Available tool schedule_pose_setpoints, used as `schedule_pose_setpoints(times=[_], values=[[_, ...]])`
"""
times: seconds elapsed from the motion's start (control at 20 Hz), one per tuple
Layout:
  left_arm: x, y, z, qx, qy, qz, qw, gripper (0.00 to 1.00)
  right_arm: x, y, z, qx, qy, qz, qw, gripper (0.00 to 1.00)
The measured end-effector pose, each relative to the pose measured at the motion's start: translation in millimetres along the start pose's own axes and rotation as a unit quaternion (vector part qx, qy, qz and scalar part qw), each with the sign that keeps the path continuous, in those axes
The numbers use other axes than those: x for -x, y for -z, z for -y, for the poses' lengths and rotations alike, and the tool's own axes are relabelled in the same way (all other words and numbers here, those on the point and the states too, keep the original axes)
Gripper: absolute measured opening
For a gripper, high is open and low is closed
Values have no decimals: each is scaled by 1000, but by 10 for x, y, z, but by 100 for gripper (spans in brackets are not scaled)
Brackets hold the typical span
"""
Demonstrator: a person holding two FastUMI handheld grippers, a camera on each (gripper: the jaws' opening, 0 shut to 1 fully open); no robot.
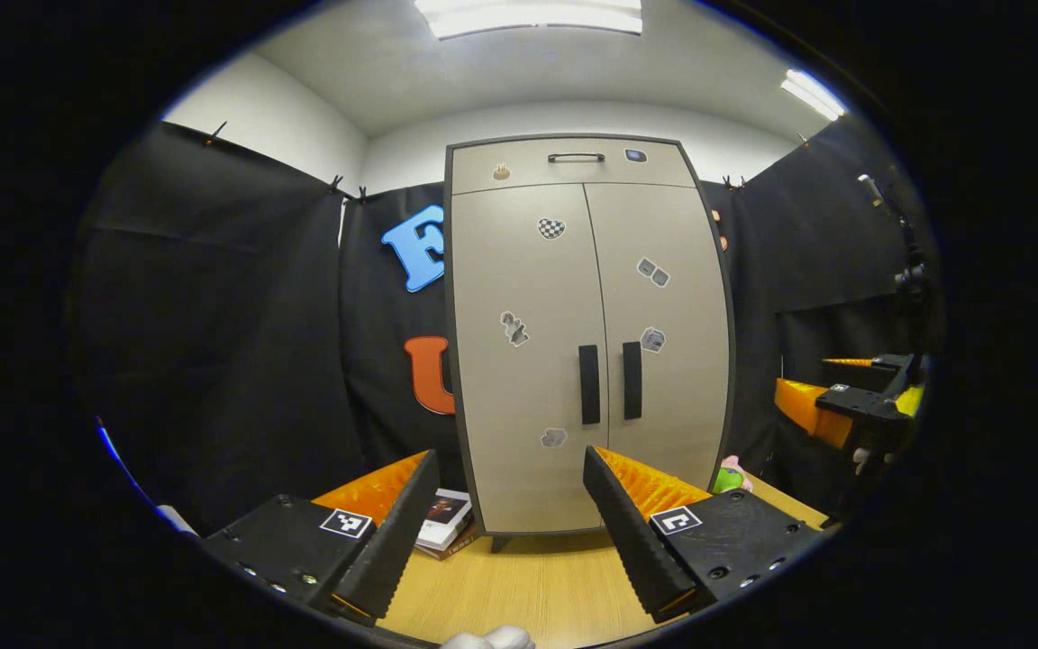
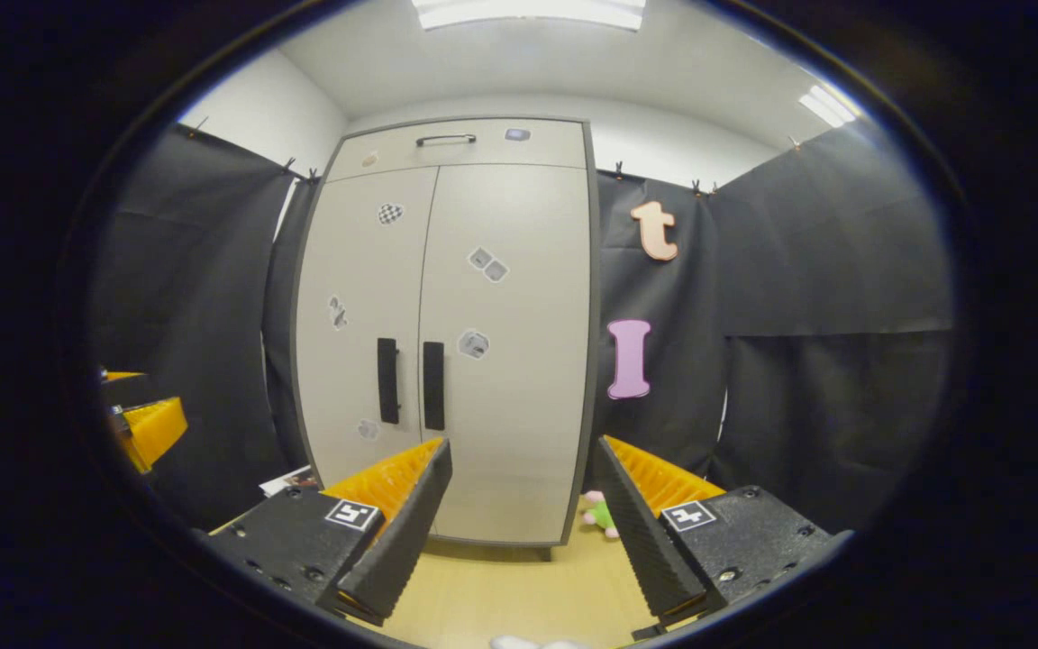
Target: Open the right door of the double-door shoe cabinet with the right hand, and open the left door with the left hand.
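The shoe cabinet stands upright on the wooden worktop, backed against the black cloth wall, both doors shut. The right door and the left door meet at a centre seam, and on either side of that seam, about mid-height, sit two dark vertical handles: the right door handle and the left door handle, just beside each other, long axes running up and down. A drawer front with a horizontal pull caps the cabinet.

The right tool is held with its jaws spread wide, holding nothing, well short of the cabinet. From its view the right door handle lies ahead, above and to the left of the gap between its fingers. The left tool is likewise open wide and empty, also held back; its own handle lies ahead, higher and a little to the right of its gap. Neither looks clearly nearer than the other. I'd judge that each tool must rise and close in toward the seam, with its fingers straddling the vertical bar from the sides.

A stack of books lies by the cabinet's left foot, and a small green and pink toy by its right. Ceiling panels light a white-walled room draped in black cloth.
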State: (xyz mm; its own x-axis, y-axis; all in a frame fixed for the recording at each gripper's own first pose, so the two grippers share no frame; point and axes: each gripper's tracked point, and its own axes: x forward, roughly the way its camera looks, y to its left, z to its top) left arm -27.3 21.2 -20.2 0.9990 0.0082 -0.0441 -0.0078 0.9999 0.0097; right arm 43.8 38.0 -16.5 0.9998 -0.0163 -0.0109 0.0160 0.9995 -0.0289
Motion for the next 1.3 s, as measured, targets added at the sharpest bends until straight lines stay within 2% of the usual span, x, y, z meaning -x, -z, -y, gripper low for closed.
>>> schedule_pose_setpoints(times=[0.2,0.5,0.85,0.95,1.1,1.25,1.3], values=[[149,59,-170,-8,-20,-8,1000,96,-407,41,-280,-4,-10,-2,1000,98],[288,91,-491,-7,-79,-11,997,96,-1274,62,-686,-12,-20,-12,1000,99],[278,127,-638,-15,-126,-25,992,96,-2202,233,-1041,-27,-27,-47,998,96],[254,141,-676,-14,-136,-29,990,96,-2378,276,-1097,-20,-26,-54,998,92],[234,164,-694,-12,-142,-32,989,96,-2513,240,-1127,-28,-25,-55,998,74],[237,214,-692,-12,-141,-36,989,96,-2569,200,-1133,-29,-24,-53,998,68],[230,212,-684,-10,-138,-36,990,96,-2586,218,-1146,-30,-28,-58,997,62]])
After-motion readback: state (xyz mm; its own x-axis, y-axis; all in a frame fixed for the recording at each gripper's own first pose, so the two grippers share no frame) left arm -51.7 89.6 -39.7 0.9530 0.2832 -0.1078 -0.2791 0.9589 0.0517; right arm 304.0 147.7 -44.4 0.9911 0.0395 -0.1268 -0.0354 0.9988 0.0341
